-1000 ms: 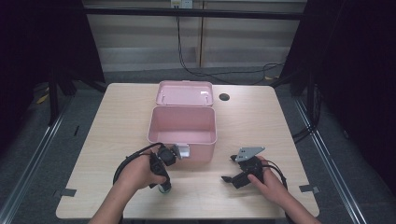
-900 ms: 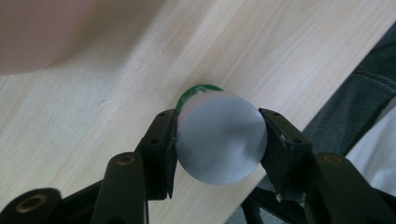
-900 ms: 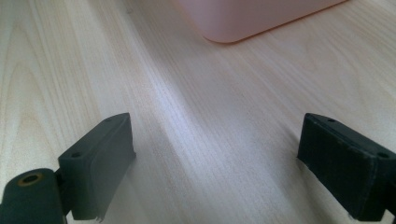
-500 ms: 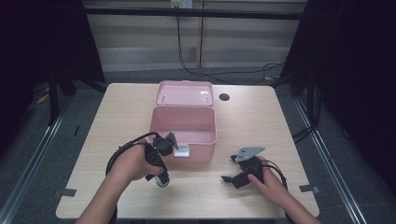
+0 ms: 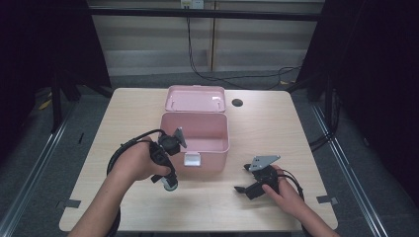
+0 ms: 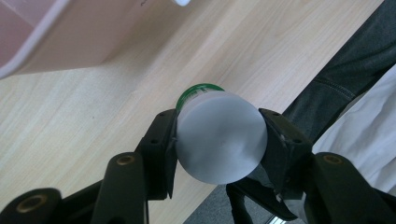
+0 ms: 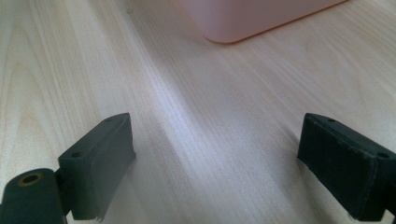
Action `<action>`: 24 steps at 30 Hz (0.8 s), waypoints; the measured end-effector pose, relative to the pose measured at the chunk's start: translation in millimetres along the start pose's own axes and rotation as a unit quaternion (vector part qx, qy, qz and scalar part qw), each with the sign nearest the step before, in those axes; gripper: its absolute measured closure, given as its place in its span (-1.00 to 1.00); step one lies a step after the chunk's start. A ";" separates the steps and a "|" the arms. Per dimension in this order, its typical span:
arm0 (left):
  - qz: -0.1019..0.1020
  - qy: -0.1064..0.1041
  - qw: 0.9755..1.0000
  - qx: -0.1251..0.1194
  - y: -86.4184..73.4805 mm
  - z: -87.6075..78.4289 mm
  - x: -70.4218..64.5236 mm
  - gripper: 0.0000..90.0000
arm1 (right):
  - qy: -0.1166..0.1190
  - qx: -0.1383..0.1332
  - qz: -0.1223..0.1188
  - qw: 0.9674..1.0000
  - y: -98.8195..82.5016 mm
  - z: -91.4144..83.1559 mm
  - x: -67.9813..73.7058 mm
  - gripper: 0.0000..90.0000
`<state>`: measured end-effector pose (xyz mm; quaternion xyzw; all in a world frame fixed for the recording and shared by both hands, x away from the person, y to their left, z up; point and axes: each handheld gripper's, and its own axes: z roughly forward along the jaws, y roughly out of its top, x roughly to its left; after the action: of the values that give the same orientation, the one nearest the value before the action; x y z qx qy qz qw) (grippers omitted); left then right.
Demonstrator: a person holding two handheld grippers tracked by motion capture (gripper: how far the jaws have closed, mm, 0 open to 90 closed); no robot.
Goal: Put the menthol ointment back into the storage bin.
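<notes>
Left tool grasping a small white cylindrical bottle with a green cap above the pale wooden table.

In the left gripper view, the left tool (image 6: 219, 140) is clenched on the small white cylindrical bottle with a green cap (image 6: 219, 142), its round white base facing the camera and 1 black pad pressed to each side; the green cap points away, toward the pale wooden table (image 6: 93, 116). In the high view the left tool (image 5: 169, 180) holds the bottle (image 5: 169, 183) off the table, just in front of the open pink plastic box (image 5: 197, 133). The right tool (image 5: 242, 183) rests on the table with its 2 jaws spread wide, nothing between them, well apart from the bottle.
</notes>
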<state>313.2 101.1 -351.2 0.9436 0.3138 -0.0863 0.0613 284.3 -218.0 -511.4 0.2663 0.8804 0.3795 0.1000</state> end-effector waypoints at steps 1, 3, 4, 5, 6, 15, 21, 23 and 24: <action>-0.001 0.002 1.000 0.000 0.6 -1.4 0.2 0.11 | 0.000 0.001 0.000 1.000 0.0 -0.1 0.0 -0.78; -0.002 0.003 1.000 0.000 1.5 -4.5 1.1 0.11 | 0.000 0.001 0.000 1.000 0.0 -0.1 0.0 -0.78; 0.000 0.004 1.000 0.002 2.2 -6.5 1.8 0.11 | 0.000 0.001 0.000 1.000 0.0 -0.1 -0.1 -0.78; -0.002 0.004 1.000 0.001 2.7 -8.1 1.9 0.11 | 0.000 0.001 0.000 1.000 0.0 -0.1 -0.1 -0.78; -0.004 0.005 1.000 -0.001 3.2 -10.1 2.1 0.11 | 0.000 0.001 0.000 1.000 0.0 -0.1 -0.1 -0.78; -0.009 0.015 1.000 0.000 8.8 -27.2 5.6 0.11 | 0.000 0.001 0.000 1.000 0.0 -0.1 -0.1 -0.78; -0.017 0.017 1.000 -0.005 11.9 -38.4 7.8 0.11 | 0.000 0.001 0.000 1.000 0.0 -0.1 -0.1 -0.78; -0.021 0.018 1.000 -0.005 13.2 -41.4 8.4 0.11 | 0.000 0.001 0.000 1.000 0.0 -0.1 -0.1 -0.78; -0.020 0.017 1.000 -0.005 14.0 -43.2 9.0 0.11 | 0.000 0.001 0.000 1.000 0.0 -0.1 -0.1 -0.78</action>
<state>334.1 102.5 -310.0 0.9379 0.3344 -0.0702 0.0593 284.3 -218.0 -511.3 0.2660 0.8808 0.3789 0.0997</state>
